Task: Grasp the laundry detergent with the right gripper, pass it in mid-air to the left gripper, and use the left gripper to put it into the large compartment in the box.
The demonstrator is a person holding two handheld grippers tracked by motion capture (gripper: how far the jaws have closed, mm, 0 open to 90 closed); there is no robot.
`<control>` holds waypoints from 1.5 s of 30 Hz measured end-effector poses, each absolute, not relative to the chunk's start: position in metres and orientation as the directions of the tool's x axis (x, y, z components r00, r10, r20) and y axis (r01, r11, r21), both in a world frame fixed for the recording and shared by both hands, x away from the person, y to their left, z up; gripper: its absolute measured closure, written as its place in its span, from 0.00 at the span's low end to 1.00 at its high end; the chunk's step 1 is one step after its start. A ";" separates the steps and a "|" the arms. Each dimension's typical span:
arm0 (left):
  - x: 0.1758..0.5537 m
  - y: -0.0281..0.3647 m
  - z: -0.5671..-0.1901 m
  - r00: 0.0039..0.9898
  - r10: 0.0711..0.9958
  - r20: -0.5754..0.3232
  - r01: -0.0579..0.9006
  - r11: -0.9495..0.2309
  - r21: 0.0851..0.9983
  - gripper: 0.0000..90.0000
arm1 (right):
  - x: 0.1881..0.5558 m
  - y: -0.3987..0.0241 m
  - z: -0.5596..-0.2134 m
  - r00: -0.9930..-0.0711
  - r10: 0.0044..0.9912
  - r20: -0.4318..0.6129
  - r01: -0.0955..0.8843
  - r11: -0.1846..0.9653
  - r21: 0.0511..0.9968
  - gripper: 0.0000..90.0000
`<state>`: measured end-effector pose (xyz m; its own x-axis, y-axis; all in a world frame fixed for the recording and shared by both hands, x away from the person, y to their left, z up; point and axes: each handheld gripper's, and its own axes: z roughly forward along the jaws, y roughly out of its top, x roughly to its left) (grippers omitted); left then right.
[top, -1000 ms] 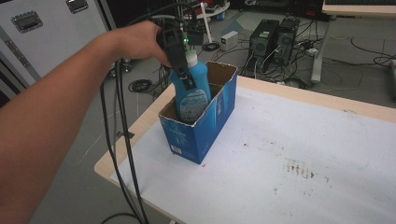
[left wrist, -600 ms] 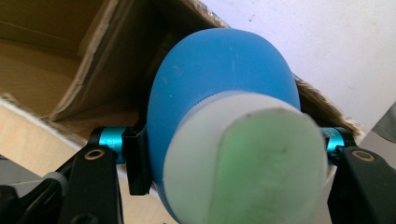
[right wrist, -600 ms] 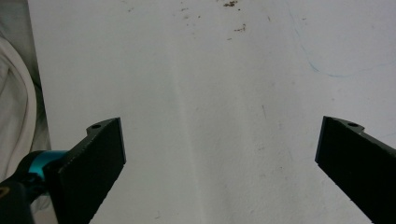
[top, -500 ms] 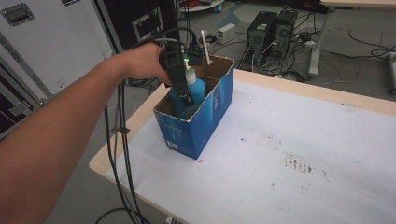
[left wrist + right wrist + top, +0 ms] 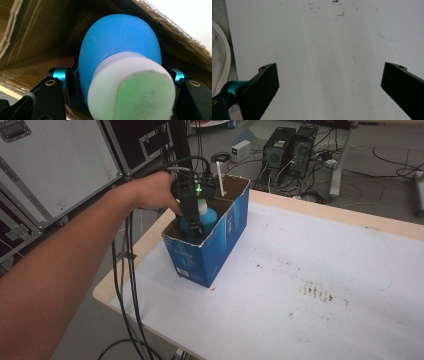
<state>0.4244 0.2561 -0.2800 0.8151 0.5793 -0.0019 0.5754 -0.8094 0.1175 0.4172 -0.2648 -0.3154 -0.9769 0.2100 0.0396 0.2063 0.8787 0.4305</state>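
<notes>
A blue bottle (image 5: 206,217) with a white cap stands low inside an open blue cardboard box (image 5: 220,250) at the table's left edge. My left gripper (image 5: 192,222) reaches down into the box and is shut on the blue bottle. In the left gripper view the blue bottle (image 5: 120,45) with its white cap (image 5: 132,87) sits between my two black jaws, brown box walls behind it. In the right gripper view my right gripper (image 5: 329,87) stands open over the bare white tabletop (image 5: 324,37), nothing between its jaws.
A white stick (image 5: 219,177) pokes up from the far end of the box. Black cables (image 5: 125,270) hang from the left gripper past the table's left edge. Grey flight cases (image 5: 55,165) and computer towers (image 5: 285,150) stand on the floor beyond. The white table sheet (image 5: 320,290) has small dark stains.
My left gripper has gone down with the blue bottle, which stood well above the box rim and now sits deep inside the box.
</notes>
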 end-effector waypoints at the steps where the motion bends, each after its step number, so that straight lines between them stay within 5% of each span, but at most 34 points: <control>1: 0.424 0.256 -0.281 0.814 0.581 -0.004 0.577 -0.809 0.114 0.42 | 0.417 -0.265 -0.315 -0.977 0.209 0.041 0.206 0.879 0.429 0.01; 11: 0.426 0.256 -0.283 0.806 0.592 -0.010 0.588 -0.798 0.130 0.41 | 0.417 -0.263 -0.315 -0.977 0.211 0.036 0.206 0.879 0.430 0.01; 17: 0.424 0.260 -0.266 0.780 0.626 -0.001 0.612 -0.763 0.206 0.27 | 0.416 -0.263 -0.315 -0.977 0.212 0.033 0.205 0.879 0.430 0.01; 27: 0.411 0.260 -0.216 0.769 0.639 0.007 0.587 -0.711 0.387 0.27 | 0.412 -0.262 -0.312 -0.977 0.210 0.023 0.199 0.878 0.436 0.01; 45: 0.400 0.198 -0.173 0.836 0.543 0.079 0.457 -0.770 0.446 0.27 | 0.408 -0.263 -0.307 -0.978 0.209 0.007 0.190 0.871 0.454 0.01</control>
